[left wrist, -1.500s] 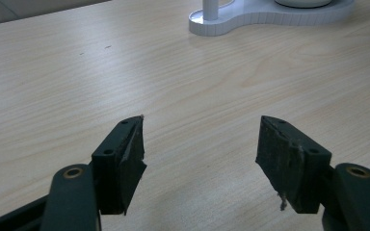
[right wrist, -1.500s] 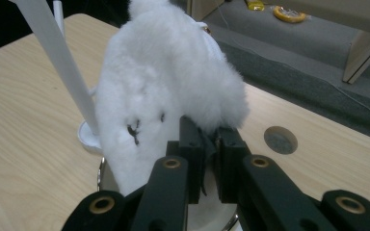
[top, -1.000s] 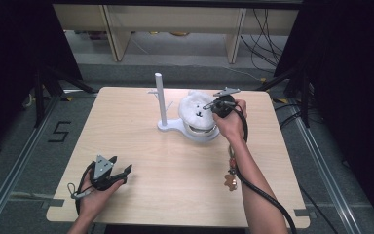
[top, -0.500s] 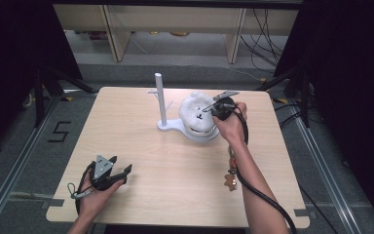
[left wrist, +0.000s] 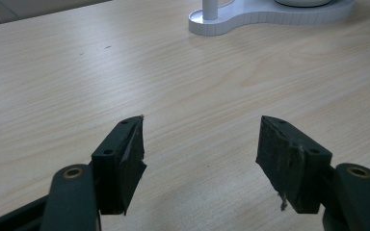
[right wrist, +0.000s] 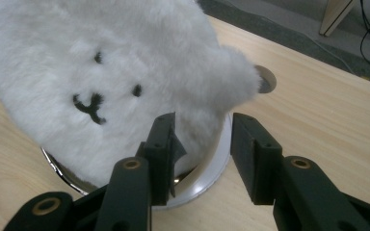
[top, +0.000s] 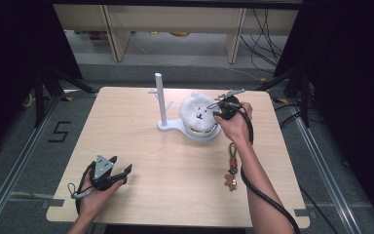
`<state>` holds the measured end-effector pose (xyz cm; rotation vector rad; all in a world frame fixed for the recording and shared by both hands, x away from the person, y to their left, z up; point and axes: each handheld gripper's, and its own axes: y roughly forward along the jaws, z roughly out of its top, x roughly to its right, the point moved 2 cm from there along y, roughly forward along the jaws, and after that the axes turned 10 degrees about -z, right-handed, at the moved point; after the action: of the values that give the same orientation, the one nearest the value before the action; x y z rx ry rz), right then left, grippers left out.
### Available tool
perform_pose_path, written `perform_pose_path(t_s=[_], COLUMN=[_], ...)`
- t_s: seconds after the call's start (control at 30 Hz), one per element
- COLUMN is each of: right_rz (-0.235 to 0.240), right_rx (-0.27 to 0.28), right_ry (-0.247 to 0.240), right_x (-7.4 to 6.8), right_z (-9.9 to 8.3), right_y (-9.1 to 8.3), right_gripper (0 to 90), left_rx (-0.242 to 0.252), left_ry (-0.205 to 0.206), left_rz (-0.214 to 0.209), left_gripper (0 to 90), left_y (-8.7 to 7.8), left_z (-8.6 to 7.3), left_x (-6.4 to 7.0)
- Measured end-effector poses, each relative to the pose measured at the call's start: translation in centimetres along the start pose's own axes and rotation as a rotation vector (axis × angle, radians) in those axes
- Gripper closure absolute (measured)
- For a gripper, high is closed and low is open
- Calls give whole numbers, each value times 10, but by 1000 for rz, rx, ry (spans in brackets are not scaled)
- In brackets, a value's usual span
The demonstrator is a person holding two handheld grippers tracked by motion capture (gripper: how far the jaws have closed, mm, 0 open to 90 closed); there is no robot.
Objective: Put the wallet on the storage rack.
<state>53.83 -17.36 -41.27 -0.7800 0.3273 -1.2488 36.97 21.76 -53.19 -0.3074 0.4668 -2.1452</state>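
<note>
A white furry plush [top: 197, 111] with a small black face lies in a shallow metal bowl [top: 205, 134] on a white stand [top: 161, 100] with an upright pole. My right gripper [top: 214, 110] is at the plush's right edge. In the right gripper view it [right wrist: 200, 126] is open, with one jaw over the fur [right wrist: 115, 72] and the other outside the bowl's rim [right wrist: 213, 163]; nothing is clamped. My left gripper [top: 122, 172] rests open near the table's front left corner. Between its jaws [left wrist: 200, 130] there is bare wood.
A keychain with a brown charm [top: 232, 171] lies on the table beside the right forearm. The stand's white base [left wrist: 250, 21] lies far ahead of the left gripper. A round hole [right wrist: 266, 82] is in the tabletop behind the plush. Shelving and cables stand beyond the far edge.
My right gripper has dipped slightly closer to the plush's right edge. The left hand and its gripper have stayed still.
</note>
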Motion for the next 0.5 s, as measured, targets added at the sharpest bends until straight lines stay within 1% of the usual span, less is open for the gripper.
perform_pose_path(t_s=[0.03,0.07,0.1,0.13,0.17,0.2,0.23,0.27,0.3,0.33,0.37,0.4,0.43,0.47,0.5], right_rz=[1,1,14,19,19,25,27,37,47,47,50,55,55,59,59], right_rx=[-11,-11,-36,-47,-47,-68,-88,-112,-148,-148,-205,-204,-204,-286,-286], right_ry=[4,4,20,31,31,53,51,73,78,78,119,109,109,152,152], right_x=[3,3,4,5,5,5,8,8,12,12,14,17,17,19,19], right_z=[0,0,-1,-2,-2,-3,-5,-7,-12,-12,-19,-22,-22,-32,-32], right_y=[-4,-4,-8,-10,-10,-13,-15,-17,-20,-20,-24,-23,-23,-27,-27], right_gripper=[613,613,609,608,608,605,605,605,604,604,613,619,619,631,631], left_rx=[-1,-1,-1,-2,-2,1,-2,0,-1,-1,-6,-10,-10,-8,-7], left_ry=[-1,-1,0,2,2,0,1,1,-1,-1,-2,0,0,-2,-3], left_rz=[0,0,0,1,1,-2,-2,-1,-1,-1,-1,3,3,4,4], left_gripper=[331,331,330,331,331,331,331,331,331,331,331,331,331,331,331], left_y=[0,0,0,0,0,1,0,1,1,1,1,1,1,1,1], left_z=[0,0,0,0,0,0,0,0,0,0,0,0,0,0,0], left_x=[0,0,0,0,0,0,0,0,0,0,0,0,0,0,0])
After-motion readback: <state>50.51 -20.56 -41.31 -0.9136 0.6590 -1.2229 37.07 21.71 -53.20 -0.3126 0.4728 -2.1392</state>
